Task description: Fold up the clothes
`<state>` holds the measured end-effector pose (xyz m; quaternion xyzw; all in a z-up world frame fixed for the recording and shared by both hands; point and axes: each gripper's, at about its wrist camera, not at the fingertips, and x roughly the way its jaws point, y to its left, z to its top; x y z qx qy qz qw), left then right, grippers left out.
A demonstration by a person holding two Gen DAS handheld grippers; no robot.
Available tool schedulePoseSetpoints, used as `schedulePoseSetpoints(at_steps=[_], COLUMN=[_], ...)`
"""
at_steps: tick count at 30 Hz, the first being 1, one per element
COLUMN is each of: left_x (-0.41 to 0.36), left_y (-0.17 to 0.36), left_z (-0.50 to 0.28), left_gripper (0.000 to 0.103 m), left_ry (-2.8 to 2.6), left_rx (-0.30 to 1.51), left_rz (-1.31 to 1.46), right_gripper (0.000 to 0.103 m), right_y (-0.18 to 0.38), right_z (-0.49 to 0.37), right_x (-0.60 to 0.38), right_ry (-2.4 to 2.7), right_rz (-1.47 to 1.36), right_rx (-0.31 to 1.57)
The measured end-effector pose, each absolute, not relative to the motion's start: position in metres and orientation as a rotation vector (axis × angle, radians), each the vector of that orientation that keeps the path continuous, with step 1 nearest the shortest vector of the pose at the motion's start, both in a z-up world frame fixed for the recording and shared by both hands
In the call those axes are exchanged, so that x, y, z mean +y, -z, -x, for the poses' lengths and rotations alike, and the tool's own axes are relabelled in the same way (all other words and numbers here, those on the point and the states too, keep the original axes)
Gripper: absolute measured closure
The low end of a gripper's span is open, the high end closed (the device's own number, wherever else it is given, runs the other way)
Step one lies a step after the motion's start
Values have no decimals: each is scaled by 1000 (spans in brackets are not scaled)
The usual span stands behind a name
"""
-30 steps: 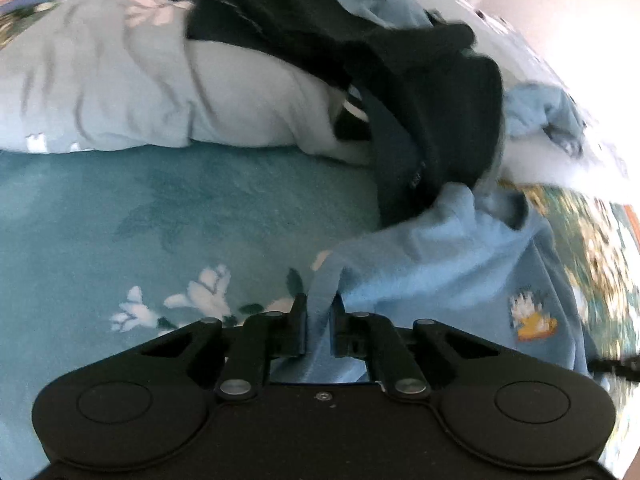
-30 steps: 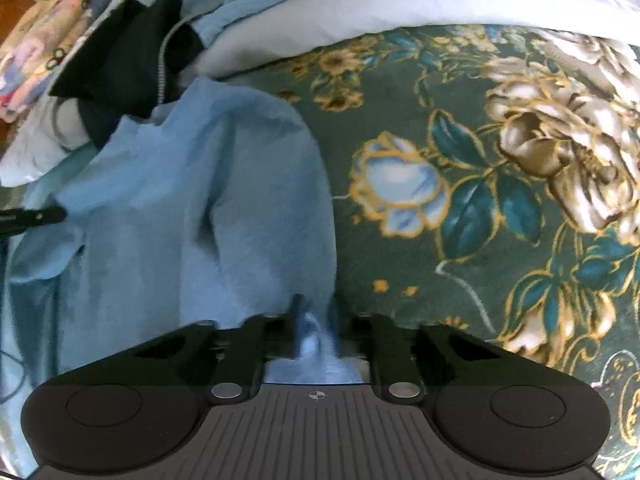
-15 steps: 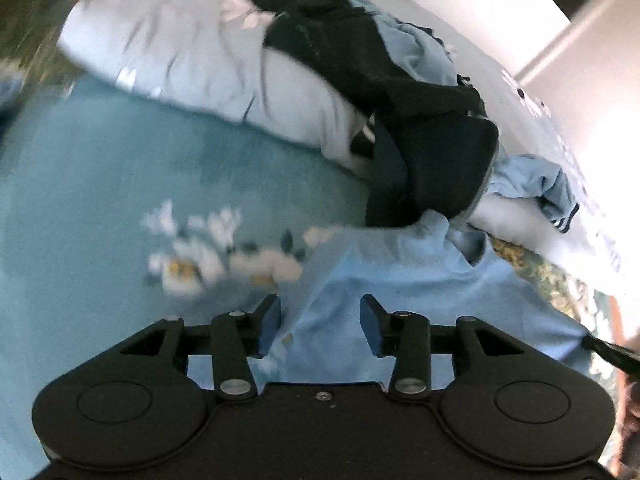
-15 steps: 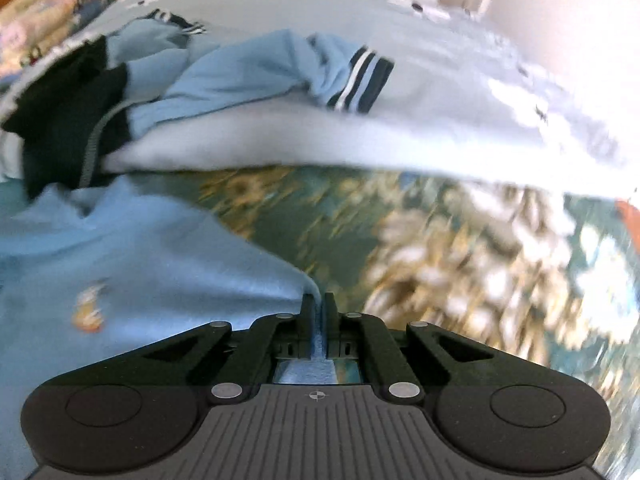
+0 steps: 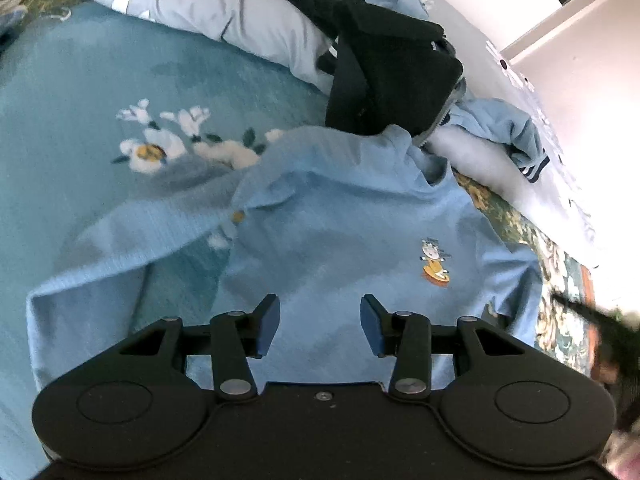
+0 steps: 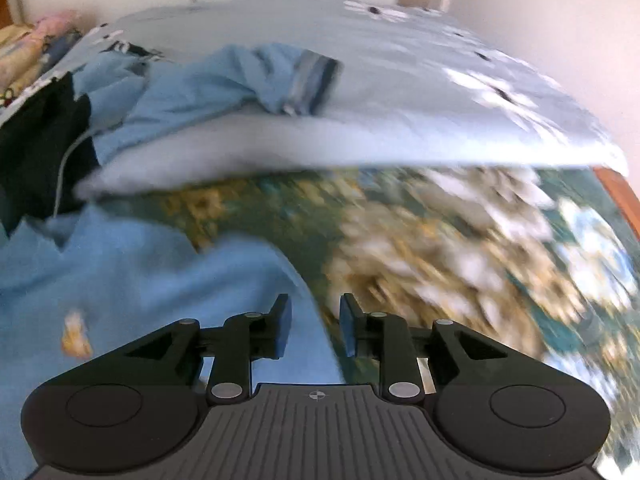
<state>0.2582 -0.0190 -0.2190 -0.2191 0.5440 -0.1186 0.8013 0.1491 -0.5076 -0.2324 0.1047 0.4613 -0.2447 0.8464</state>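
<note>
Bedspread (image 5: 72, 92) bore blue shirt (image 5: 340, 216) spread flat for folding; left gripper (image 5: 320, 326) released, right gripper (image 6: 314, 326) at 3 o'clock was opening, gripping nothing.

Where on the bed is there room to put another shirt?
Free: the teal blanket left of the light blue shirt, and the flowered cover to its right. Crowded: the pillows behind, heaped with dark clothes.

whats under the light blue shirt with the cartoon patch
The light blue shirt lies on a teal floral blanket, which shows around it and through the gap beside its sleeve. Whatever lies directly beneath the shirt's body is covered.
</note>
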Motion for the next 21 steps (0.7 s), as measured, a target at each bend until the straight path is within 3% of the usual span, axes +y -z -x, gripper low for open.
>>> schedulePoseSetpoints(at_steps=[8, 10, 12, 18, 19, 21], left_x=[-46, -53, -58, -70, -71, -74], left_y=[227, 230, 232, 236, 235, 234], left_z=[-244, -239, -235, -226, -225, -223], left_gripper=[60, 60, 59, 56, 56, 56], left_ry=[313, 329, 340, 357, 359, 359], left_rx=[1202, 1215, 1227, 1245, 1245, 1245], left_rz=[478, 469, 463, 455, 455, 456], right_gripper=[67, 66, 59, 56, 56, 82], right_y=[259, 268, 277, 297, 297, 295], right_z=[-27, -14, -8, -9, -11, -15], right_x=[-499, -497, -496, -493, -488, -484], right_ry=[663, 683, 696, 761, 774, 754], right_rz=[-434, -496, -562, -661, -643, -626], right_rx=[1077, 1074, 1051, 991, 991, 985])
